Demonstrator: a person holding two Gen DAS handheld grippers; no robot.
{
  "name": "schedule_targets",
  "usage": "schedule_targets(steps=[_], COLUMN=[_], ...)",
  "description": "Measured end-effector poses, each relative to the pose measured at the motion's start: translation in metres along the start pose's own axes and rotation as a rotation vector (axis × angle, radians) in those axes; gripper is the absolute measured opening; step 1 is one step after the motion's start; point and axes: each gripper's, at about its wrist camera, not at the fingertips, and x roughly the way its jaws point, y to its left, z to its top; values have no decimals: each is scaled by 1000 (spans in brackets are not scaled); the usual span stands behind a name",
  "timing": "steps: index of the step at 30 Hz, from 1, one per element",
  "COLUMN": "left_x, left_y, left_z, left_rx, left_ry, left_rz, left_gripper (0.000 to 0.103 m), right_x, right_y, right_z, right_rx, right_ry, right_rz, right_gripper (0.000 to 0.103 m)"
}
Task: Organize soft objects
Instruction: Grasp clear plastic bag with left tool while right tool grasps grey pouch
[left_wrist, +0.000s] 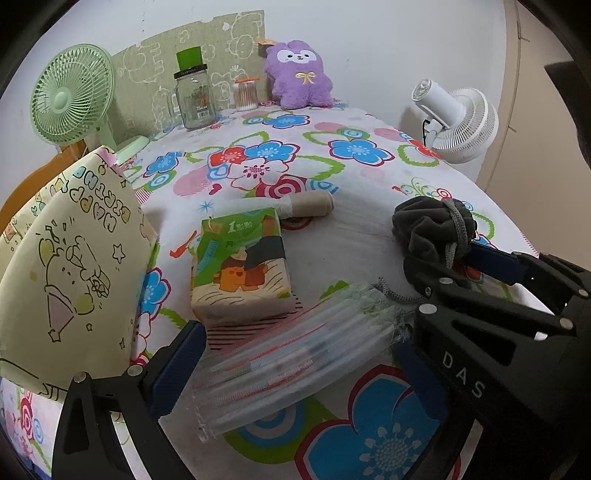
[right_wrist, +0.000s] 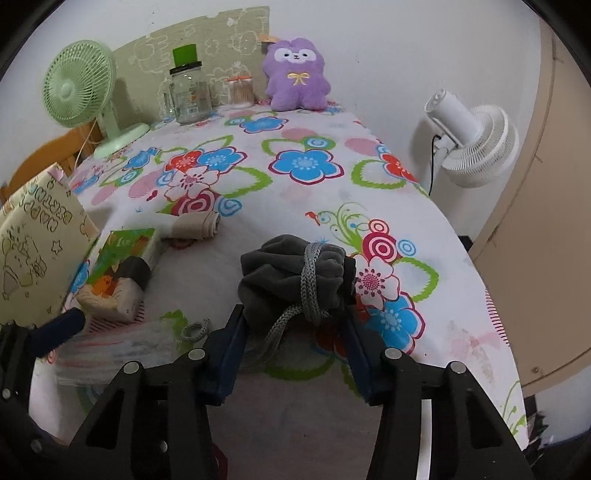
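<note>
A dark grey drawstring pouch lies on the flowered tablecloth, and my right gripper is shut on its near end, one blue pad against each side. The left wrist view shows the same pouch at right. My left gripper is open over a clear plastic pack of straws that lies flat between its fingers. A green tissue pack sits just beyond, with a beige rolled cloth behind it. A purple plush toy stands at the table's far edge.
A yellow paper gift bag stands at the left edge. At the back are a green fan, a glass jar and a cotton swab tub. A white fan is off the table's right side.
</note>
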Motion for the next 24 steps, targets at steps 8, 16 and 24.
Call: schedule_targets(steps=[8,16,24], left_x=[-2,-11,-15], left_y=[-1,-7,-4], left_z=[-1,-6,-8], left_rx=[0,17,7], left_ry=[-3,-10,-8], left_rz=[-18,-90,-110], left_gripper=[90,59,32], right_x=[-8,-18,-26], right_y=[3,10,16], right_z=[-4,-11,-13], right_rx=[9,15,9], right_ry=[6,8,-4], right_rz=[81,125,120], right_gripper=[43,42,43])
